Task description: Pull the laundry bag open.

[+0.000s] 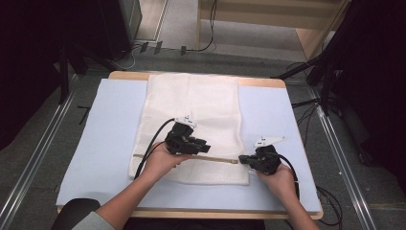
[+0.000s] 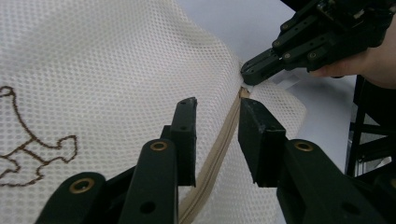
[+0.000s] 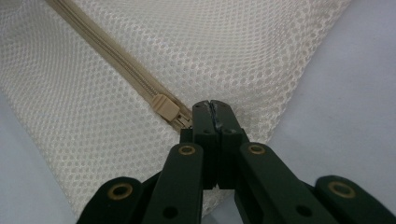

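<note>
Left hand-held gripper point(image 1: 203, 146) sits over the mesh laundry bag point(image 1: 191, 103) on the desk point(image 1: 105, 143), jaws spread and straddling the beige zipper point(image 2: 219, 144); pads not touching it. The zipper's long axis runs left-right across the bag's near end in the high view, pointing straight from the left hand-held gripper toward the right one. Zipper slider point(image 3: 164, 108) sits at the right end, just beside the right hand-held gripper point(image 3: 214, 114), which is pressed together, pinching the bag's mesh corner at the zipper end. Slider is nearer the right hand; the left would likely have to travel rightward along the zipper line to reach it.
</note>
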Demonstrator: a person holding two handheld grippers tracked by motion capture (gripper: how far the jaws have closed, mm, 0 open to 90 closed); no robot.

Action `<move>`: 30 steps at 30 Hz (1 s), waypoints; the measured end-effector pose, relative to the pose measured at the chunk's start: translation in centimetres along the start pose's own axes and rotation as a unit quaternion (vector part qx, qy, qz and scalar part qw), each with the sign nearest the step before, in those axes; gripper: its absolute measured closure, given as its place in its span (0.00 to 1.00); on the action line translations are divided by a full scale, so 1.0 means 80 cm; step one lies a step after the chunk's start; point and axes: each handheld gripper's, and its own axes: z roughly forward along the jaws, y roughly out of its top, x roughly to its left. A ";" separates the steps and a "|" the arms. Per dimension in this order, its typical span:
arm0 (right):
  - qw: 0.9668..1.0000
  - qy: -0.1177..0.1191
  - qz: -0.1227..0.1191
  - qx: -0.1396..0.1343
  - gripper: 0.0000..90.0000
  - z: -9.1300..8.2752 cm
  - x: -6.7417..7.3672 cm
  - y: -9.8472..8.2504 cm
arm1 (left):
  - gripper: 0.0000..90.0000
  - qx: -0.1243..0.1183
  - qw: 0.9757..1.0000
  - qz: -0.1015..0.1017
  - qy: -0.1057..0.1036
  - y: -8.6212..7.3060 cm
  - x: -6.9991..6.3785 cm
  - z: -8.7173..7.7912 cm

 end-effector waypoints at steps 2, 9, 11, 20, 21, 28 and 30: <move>1.000 0.001 0.000 0.000 1.00 0.000 0.000 0.000 | 0.78 0.007 1.000 -0.005 0.000 0.002 -0.002 0.006; 1.000 0.000 0.000 0.002 1.00 0.000 0.000 0.001 | 0.82 0.017 1.000 -0.010 -0.005 0.007 -0.010 0.026; 1.000 0.001 0.000 0.002 1.00 0.000 0.000 0.001 | 0.85 0.020 1.000 -0.011 -0.012 0.008 -0.012 0.032; 1.000 0.001 0.000 0.005 1.00 0.000 0.000 0.002 | 0.88 0.036 0.999 -0.008 -0.030 0.011 -0.025 0.060; 1.000 0.001 0.000 0.005 1.00 0.000 0.000 0.002 | 0.88 0.035 0.999 -0.007 -0.031 0.010 -0.026 0.064; 1.000 0.002 -0.002 0.005 1.00 0.000 0.000 0.002 | 0.88 0.049 0.998 -0.010 -0.032 0.009 -0.036 0.092; 1.000 0.002 -0.007 0.004 1.00 0.000 0.000 0.001 | 0.87 0.053 0.998 -0.015 -0.030 0.008 -0.036 0.100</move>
